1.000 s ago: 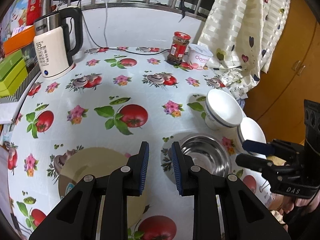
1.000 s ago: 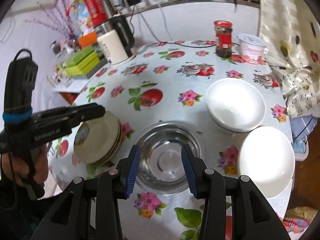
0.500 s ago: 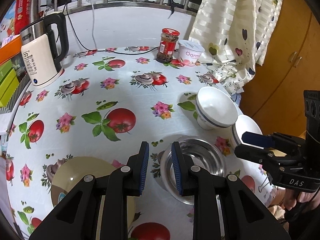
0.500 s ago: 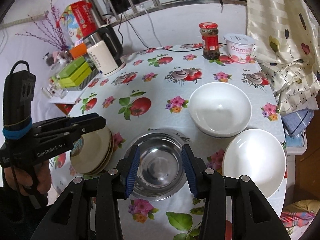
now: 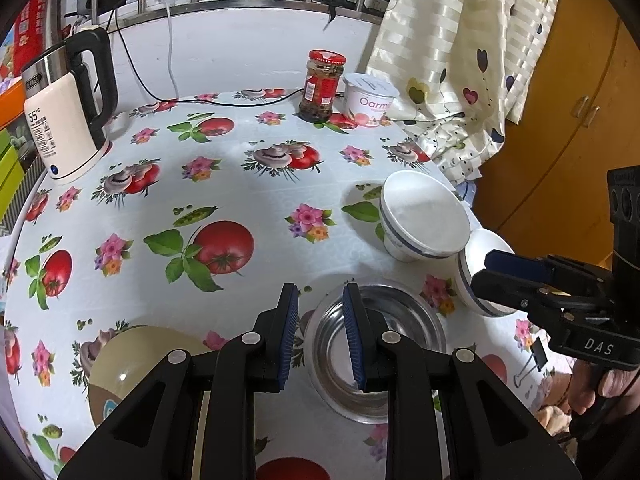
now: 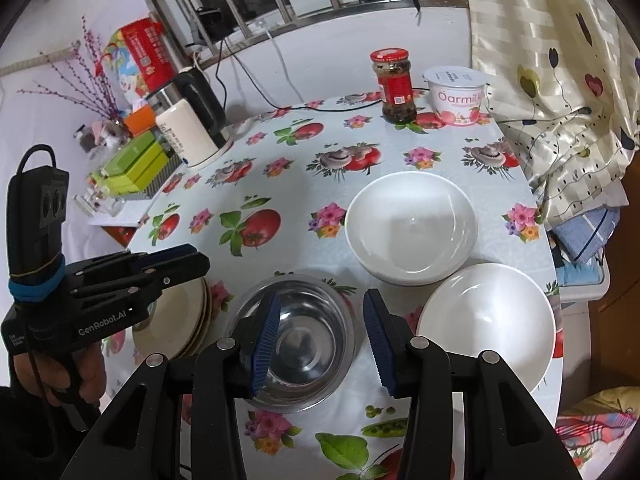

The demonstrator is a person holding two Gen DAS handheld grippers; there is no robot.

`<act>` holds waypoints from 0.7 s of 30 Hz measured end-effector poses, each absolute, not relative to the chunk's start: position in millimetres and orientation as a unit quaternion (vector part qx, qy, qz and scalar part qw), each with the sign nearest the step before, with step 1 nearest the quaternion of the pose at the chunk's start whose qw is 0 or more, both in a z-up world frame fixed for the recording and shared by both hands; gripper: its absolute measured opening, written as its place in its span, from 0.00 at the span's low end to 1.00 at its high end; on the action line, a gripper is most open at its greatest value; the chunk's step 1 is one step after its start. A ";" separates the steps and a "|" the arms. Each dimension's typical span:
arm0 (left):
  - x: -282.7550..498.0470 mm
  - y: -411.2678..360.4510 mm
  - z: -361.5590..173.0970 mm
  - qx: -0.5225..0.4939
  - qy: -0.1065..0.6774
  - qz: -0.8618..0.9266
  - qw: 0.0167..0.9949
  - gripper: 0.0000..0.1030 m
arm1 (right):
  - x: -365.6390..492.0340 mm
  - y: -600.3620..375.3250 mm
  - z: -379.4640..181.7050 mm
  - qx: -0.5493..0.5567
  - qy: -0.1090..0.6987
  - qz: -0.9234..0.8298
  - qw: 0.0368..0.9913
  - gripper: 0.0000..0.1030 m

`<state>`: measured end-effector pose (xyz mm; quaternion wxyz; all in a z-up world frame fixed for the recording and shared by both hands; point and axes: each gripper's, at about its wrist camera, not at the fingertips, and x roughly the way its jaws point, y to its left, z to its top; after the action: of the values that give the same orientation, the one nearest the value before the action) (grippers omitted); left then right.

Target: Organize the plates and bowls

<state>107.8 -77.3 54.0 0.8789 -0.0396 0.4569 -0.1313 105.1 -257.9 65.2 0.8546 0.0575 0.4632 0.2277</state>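
A steel bowl (image 6: 308, 344) sits near the table's front edge. My right gripper (image 6: 320, 330) hovers over it, open, with nothing held. A stack of beige plates (image 6: 180, 316) lies to its left. Two white bowls stand to its right, one farther back (image 6: 412, 228) and one at the table edge (image 6: 488, 320). In the left wrist view my left gripper (image 5: 320, 336) is open and empty above the gap between the beige plates (image 5: 140, 360) and the steel bowl (image 5: 384, 356). The right gripper (image 5: 494, 270) partly covers the nearer white bowl (image 5: 474, 252) there.
A kettle (image 5: 68, 108) stands at the back left with its cord trailing across. A red-lidded jar (image 5: 322, 84) and a yoghurt tub (image 5: 370, 98) stand at the back. A curtain (image 5: 460, 60) hangs over the right rim of the flowered table (image 5: 240, 184). A hand (image 6: 60, 376) holds the left gripper (image 6: 192, 260).
Both hands have drifted a little: the left gripper toward the steel bowl, its right finger now over the bowl's left rim; the right one slightly back. Neither jaw gap changed.
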 end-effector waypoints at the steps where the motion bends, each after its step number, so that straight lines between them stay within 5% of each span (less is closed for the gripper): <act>1: 108.9 -77.7 53.3 -0.040 0.458 -0.132 0.878 0.23 | 106.2 -258.6 65.4 0.058 0.463 0.227 0.855 0.42; 21: 139.0 -99.5 47.0 -0.066 0.469 -0.178 0.862 0.23 | 136.5 -289.6 63.6 0.076 0.459 0.183 0.866 0.41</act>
<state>139.0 -99.5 47.0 0.8624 -0.0664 0.4693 -0.1779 136.5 -289.6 63.6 0.8660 0.0764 0.4591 0.1829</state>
